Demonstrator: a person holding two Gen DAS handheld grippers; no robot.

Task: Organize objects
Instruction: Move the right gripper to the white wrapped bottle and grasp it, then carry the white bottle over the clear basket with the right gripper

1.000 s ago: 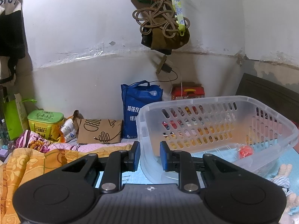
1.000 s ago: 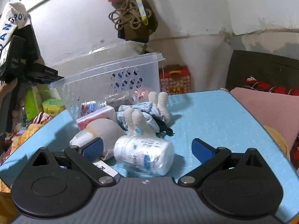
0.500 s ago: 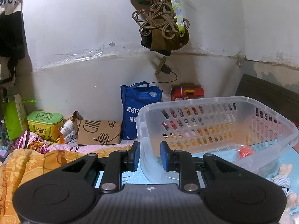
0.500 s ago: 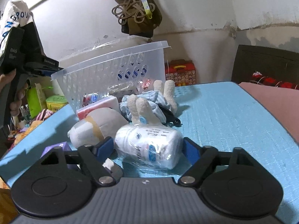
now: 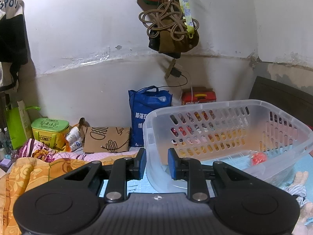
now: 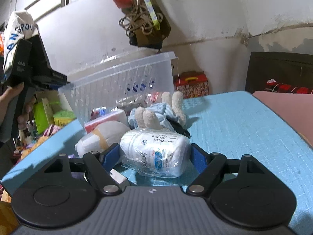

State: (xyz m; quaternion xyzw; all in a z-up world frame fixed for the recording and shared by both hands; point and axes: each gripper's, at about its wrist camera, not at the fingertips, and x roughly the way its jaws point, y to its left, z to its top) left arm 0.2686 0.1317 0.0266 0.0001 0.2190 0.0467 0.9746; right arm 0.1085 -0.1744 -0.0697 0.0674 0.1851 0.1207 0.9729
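My right gripper [image 6: 155, 156] is shut on a white plastic-wrapped bottle [image 6: 154, 153] lying on its side on the blue mat [image 6: 244, 129]. Behind it lie a plush toy in striped cloth [image 6: 156, 113], a round white pouch [image 6: 101, 137] and a red-edged packet [image 6: 105, 120]. The clear perforated basket [image 6: 125, 86] stands behind them. My left gripper [image 5: 156, 163] is shut on the near-left rim of the basket [image 5: 230, 129], which holds a small red item [image 5: 258, 157] and clear packets.
Against the back wall stand a blue bag [image 5: 148, 115], a red box [image 5: 198, 98], a brown paper bag [image 5: 106, 140] and a green box [image 5: 49, 130]. Orange bedding [image 5: 39, 172] lies left. A pink cushion [image 6: 285, 109] borders the mat's right edge.
My right gripper's fingers have closed from wide open onto the wrapped bottle, and the gripper moved in closer to it. The left gripper and the basket have stayed still.
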